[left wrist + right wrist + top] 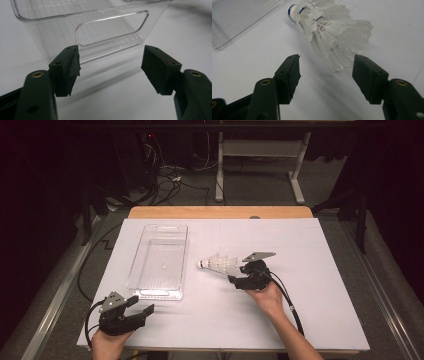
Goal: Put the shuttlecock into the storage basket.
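Risk judged first: the stack of shuttlecocks [329, 32] is light and lies on its side, so it could be nudged and rolled away, or the feather skirt crushed, if the right gripper [325, 72] is closed off-centre or too hard on the thin feathers; a grip on only the outermost skirt could also let the nested pieces be pulled apart. The right gripper's jaws are seen set wide apart at the lower centre of the right gripper view, nothing clamped, with the feather tips just between or in front of the pads; contact cannot be told. In the high view the shuttlecocks [218, 265] are placed at centre frame on the white table sheet [310, 320], just right of the clear plastic bin [159, 260], cork end toward the bin. The left gripper [137, 312] is parked at lower left, jaws spread, nothing held, facing the bin's handle cut-out [112, 27].
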The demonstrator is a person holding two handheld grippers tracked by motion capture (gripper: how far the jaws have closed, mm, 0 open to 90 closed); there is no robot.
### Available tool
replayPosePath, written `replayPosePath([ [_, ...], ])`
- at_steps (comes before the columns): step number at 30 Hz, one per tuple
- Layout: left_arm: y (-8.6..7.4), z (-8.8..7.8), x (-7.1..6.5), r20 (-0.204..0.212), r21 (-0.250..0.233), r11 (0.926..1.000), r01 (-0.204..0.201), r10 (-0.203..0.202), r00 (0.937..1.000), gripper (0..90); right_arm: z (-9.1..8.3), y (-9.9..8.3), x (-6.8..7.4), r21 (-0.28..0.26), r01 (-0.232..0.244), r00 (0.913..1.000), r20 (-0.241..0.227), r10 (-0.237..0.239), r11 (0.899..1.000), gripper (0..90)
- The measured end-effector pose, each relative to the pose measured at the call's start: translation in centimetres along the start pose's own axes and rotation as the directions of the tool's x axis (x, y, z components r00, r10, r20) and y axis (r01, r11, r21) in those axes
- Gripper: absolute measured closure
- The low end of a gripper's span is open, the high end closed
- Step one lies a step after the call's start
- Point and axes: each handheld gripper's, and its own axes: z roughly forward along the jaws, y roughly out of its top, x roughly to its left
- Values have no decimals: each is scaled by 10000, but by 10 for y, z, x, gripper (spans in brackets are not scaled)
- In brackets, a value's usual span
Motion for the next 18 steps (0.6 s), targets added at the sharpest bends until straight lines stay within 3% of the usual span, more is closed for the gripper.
replayPosePath([
  [18,0,1,-1,22,-6,10000,8,-8,10000,318,21,15,5,67,-119,9998,-126,119,9999,403],
])
